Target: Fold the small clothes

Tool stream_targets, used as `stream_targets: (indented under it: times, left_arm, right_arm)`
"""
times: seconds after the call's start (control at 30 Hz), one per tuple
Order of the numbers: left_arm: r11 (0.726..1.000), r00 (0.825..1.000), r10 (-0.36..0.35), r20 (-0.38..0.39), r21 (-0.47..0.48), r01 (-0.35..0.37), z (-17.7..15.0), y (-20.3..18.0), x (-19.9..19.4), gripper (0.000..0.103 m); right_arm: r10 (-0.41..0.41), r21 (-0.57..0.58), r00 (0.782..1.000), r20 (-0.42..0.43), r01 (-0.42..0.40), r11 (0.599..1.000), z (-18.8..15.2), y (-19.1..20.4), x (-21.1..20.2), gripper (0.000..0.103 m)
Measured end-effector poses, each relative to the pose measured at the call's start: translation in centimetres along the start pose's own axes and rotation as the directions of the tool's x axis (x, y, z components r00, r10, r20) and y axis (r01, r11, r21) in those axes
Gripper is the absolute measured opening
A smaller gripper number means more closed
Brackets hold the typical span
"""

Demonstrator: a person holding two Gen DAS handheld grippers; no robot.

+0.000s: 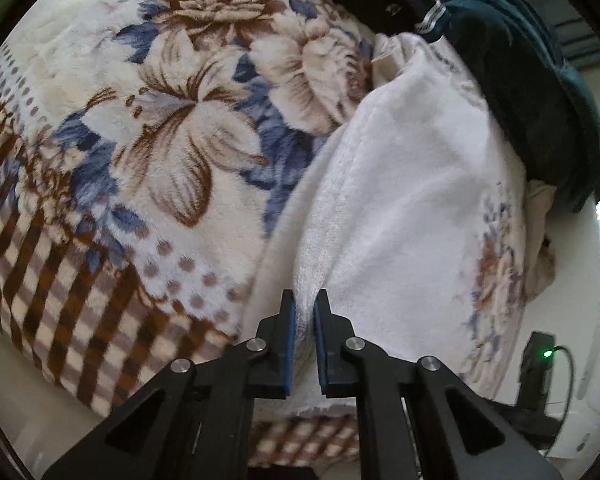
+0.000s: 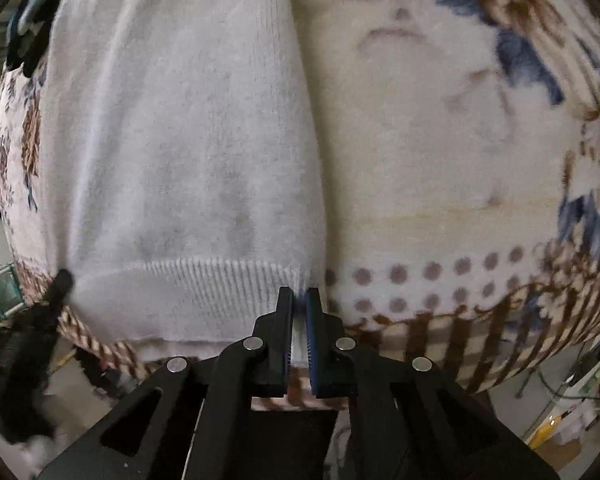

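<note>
A small white knitted garment [image 1: 400, 200] lies on a floral plush blanket [image 1: 160, 128]. In the left wrist view my left gripper [image 1: 305, 300] is shut on a raised fold at the garment's near edge, white cloth pinched between the blue pads. In the right wrist view the same white garment [image 2: 180, 140] fills the left half, its ribbed hem toward me. My right gripper [image 2: 299, 298] is shut on the hem's right corner, with a strip of white knit showing between its jaws.
A dark green garment [image 1: 540, 80] and other bunched clothes lie at the blanket's far right. A black device with a green light [image 1: 540, 360] sits off the blanket at the right. The blanket [image 2: 460, 160] stretches right of the garment; floor and clutter show below its edge.
</note>
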State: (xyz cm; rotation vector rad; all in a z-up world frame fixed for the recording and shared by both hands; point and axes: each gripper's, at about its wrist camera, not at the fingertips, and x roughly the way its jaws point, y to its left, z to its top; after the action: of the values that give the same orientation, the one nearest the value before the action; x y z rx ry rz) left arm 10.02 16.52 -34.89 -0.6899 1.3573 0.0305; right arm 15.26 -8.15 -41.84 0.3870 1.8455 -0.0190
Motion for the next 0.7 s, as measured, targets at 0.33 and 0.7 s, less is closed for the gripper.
stream_targets:
  times: [0.33, 0.7]
  left_arm:
    - [0.998, 0.995, 0.058, -0.076, -0.020, -0.060, -2.3, 0.1, 3.1, 0.006]
    - [0.995, 0.991, 0.102, -0.087, 0.021, -0.100, -2.0, 1.2, 4.8, 0.007]
  right_arm:
    - [-0.048, -0.061, 0.998, 0.029, 0.050, 0.997, -1.7, -4.4, -3.7, 0.000]
    - [0.196, 0.044, 0.977, -0.080, -0.193, 0.980, -1.3, -4.6, -0.1, 0.062]
